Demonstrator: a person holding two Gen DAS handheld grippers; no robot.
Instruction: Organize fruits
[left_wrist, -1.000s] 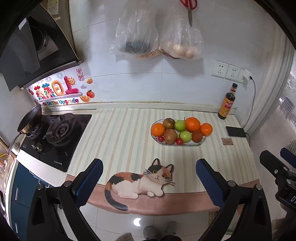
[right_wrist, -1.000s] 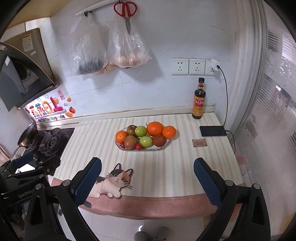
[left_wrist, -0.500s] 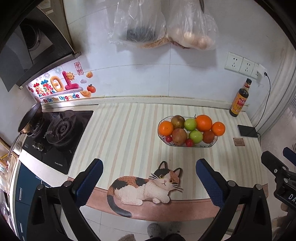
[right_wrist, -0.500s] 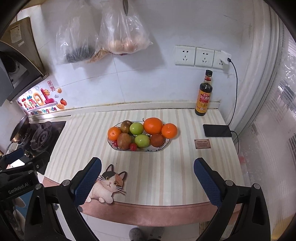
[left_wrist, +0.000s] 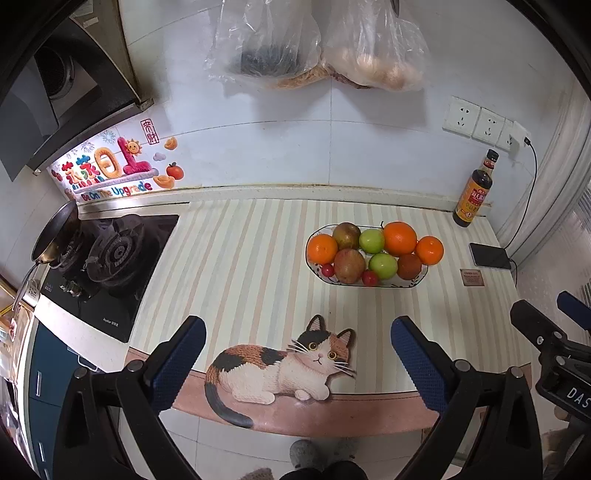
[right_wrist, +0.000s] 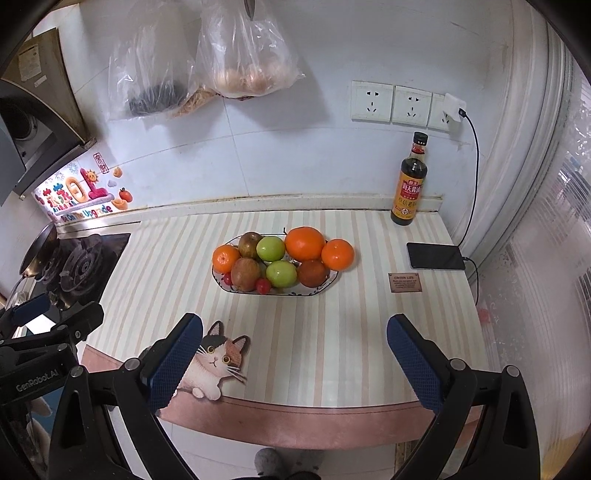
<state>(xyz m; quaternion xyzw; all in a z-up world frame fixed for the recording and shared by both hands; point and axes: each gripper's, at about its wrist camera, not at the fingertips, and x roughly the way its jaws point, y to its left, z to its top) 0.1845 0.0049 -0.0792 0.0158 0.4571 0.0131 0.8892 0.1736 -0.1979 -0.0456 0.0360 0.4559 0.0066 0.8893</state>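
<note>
- Left wrist view. Your left gripper (left_wrist: 297, 363) hangs wide apart and empty above the near edge of the striped cream desk (left_wrist: 240, 266), over the printed cat.
- The oval white ceramic dish with a dark rim line (left_wrist: 419, 279) sits on the right half of the desk, well ahead of both grippers. All the fruit in sight is heaped in it; none lies loose on the desk.
- Contents from this side: three round oranges, the largest (left_wrist: 400, 238) at the back; two smooth green apples (left_wrist: 383, 267); reddish-brown apples (left_wrist: 349, 265); small red cherry tomatoes (left_wrist: 369, 277) at the front rim.
- Right wrist view. Your right gripper (right_wrist: 295, 360) is equally wide and carries nothing, aimed at the dish from the near side.
- Handling, as I judge it: oranges firm, moderately heavy, pebbled skin grips well; take them across the widest girth. Apples hard and waxy, apt to slip, so close on the middle, not the crown.
- Tomatoes light, soft, easily crushed; pinch gently.
- The pile is stacked, so neighbours may roll when one is lifted; the outer small orange (right_wrist: 337, 254) at the right end looks freest.
- Whether this heap is the sorted result or awaits sorting, the views do not settle.
</note>
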